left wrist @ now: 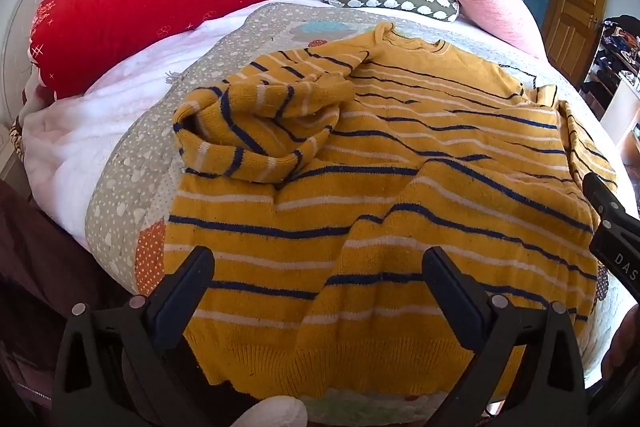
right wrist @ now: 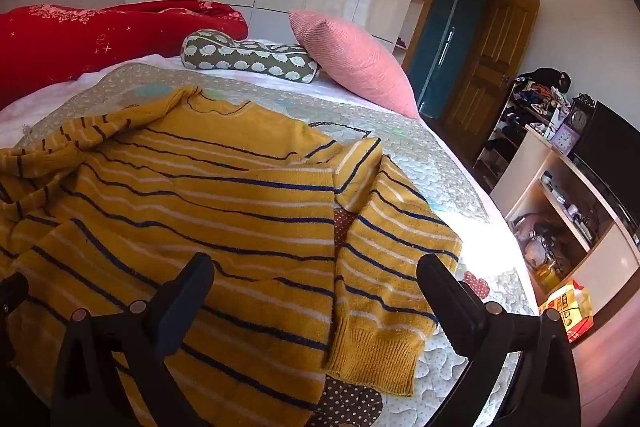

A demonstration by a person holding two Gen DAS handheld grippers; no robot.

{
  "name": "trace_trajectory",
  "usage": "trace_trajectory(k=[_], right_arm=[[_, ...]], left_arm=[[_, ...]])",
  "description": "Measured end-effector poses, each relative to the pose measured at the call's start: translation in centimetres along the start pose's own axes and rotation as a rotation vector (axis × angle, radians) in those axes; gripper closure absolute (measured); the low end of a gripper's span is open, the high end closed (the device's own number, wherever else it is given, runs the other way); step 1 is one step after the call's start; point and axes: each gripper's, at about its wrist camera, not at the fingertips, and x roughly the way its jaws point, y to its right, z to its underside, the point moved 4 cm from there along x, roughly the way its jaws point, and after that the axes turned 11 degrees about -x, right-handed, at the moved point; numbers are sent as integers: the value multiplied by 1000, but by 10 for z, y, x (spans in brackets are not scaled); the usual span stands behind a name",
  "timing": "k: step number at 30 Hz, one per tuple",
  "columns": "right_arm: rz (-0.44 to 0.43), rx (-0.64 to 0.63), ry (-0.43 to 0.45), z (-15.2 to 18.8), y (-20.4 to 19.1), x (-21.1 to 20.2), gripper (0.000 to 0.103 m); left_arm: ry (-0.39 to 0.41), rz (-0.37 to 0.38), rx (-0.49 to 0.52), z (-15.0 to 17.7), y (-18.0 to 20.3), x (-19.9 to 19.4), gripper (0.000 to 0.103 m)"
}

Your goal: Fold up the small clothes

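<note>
Sweater (left wrist: pixel 400 167): it lies flat on the quilt (left wrist: pixel 120 163), just ahead of both tongs.
Left tongs (left wrist: pixel 318 267): wide open, empty, above the hem.
Right tongs (right wrist: pixel 314 277): wide open, empty, over the body's edge and the straight sleeve (right wrist: pixel 384 267).
Crumpled sleeve (left wrist: pixel 260 123): bunched ahead-left of the left tongs.
Advice: probably smooth this sleeve first, then fold both sleeves inward evenly.

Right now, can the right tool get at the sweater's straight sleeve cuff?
Probably yes: the right tool hangs open above the cuff, which lies flat on the quilt with nothing covering it.
</note>
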Motion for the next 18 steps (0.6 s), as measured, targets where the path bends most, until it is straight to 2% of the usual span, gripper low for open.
trace_trajectory(k=[3, 10, 18], right_arm=[[-26, 28, -12, 0, -1, 2, 1], [-55, 44, -81, 17, 2, 18, 1], [-127, 81, -177, 38, -2, 37, 1]], left_arm=[[-7, 7, 3, 0, -3, 3, 0], [-96, -27, 17, 22, 5, 27, 0], [-82, -47, 25, 31, 6, 33, 0]])
